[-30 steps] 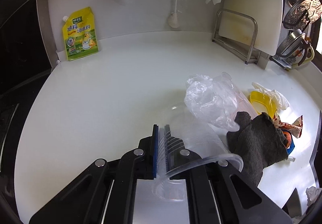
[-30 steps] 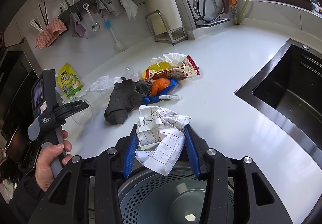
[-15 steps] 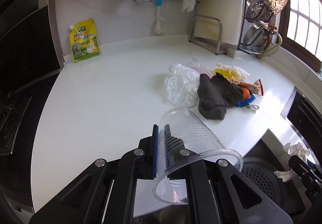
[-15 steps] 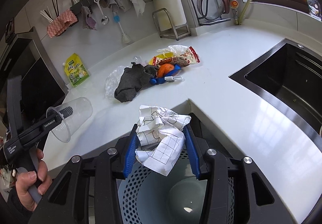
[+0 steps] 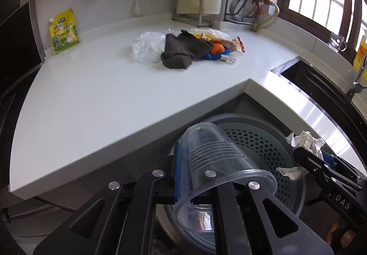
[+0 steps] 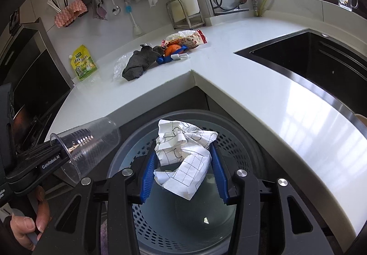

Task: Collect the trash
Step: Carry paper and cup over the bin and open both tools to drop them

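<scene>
Left wrist: left hand-held gripper [image 5: 183, 172] pinches clear cup [image 5: 213, 163] wall, long axis pointing forward, base over bin [image 5: 289, 188] near rim.

Right wrist: right hand-held gripper [image 6: 183, 171] clamps crumpled paper [image 6: 183, 156], bin [image 6: 236, 138] opening directly below.

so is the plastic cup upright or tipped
Tipped: the clear plastic cup lies on its side in the left gripper, mouth toward the camera, above the bin.

clear cup [image 5: 215, 163] carried off the counter [image 5: 96, 99], now over the bin [image 5: 286, 131], beside crumpled paper [image 6: 183, 156]
</scene>
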Tool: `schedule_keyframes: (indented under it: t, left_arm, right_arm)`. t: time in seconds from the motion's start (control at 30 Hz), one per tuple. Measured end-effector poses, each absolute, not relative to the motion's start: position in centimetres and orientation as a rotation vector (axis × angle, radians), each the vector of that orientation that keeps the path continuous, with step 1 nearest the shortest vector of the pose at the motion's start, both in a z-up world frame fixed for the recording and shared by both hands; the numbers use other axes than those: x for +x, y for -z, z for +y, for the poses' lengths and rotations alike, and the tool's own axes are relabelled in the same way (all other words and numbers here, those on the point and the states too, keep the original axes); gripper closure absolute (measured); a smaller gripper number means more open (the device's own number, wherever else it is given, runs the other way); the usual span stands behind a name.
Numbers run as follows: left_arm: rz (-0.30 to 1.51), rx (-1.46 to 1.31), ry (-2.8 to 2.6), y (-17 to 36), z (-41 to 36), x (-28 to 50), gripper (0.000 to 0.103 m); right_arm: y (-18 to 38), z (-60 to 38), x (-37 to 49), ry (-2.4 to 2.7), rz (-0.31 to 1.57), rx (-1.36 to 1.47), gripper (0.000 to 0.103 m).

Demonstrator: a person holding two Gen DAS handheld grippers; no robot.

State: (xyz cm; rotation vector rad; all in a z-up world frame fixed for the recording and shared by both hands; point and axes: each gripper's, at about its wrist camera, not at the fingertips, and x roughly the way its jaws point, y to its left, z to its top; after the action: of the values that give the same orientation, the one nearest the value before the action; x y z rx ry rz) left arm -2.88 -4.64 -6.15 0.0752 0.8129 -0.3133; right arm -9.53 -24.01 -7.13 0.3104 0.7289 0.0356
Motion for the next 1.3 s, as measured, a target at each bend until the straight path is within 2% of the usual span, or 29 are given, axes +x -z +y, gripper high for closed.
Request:
schedule_keyframes:
  t: [0.8,0.9,0.93,1.0,1.03,1.07,1.13,1.3]
  left_arm:
    - [0.921,0.126,0.333,11.2,-6.6,-3.6,0.095]
    - [0.931,0.118,0.335,11.4,-6.5,-3.5,0.095]
    - [0.932,0.118,0.331,11.4,-6.4,-3.5,0.092]
    - [0.929,0.12,0.325,11.3,-6.3,-3.4,0.081]
    - [0.925,0.119,0.32,11.3,-6.3,-3.5,0.067]
    - [0.92,0.117,0.314,11.2,-6.2,-3.5,0.048]
    - [0.891,0.109,0.303,10.9,-6.0,-3.7,0.033]
    - [0.882,0.123,0.299,10.8,-6.2,-3.5,0.033]
  right_arm:
    - [11.8,-24.2,-9.8,-0.025,0.844,0.312,0.059]
    - [12.0,-24.2,-9.7,-0.019,0.849,0.308,0.053]
    - [11.9,-24.2,-9.7,-0.017,0.848,0.307,0.051]
    - [11.8,-24.2,-9.8,-0.01,0.842,0.305,0.046]
    - [11.7,-24.3,-9.8,-0.008,0.84,0.304,0.044]
    - [11.7,-24.4,-9.8,-0.007,0.838,0.305,0.043]
    - [11.6,-24.4,-9.8,-0.004,0.837,0.304,0.042]
    - [11.3,-24.6,-9.9,0.006,0.829,0.304,0.036]
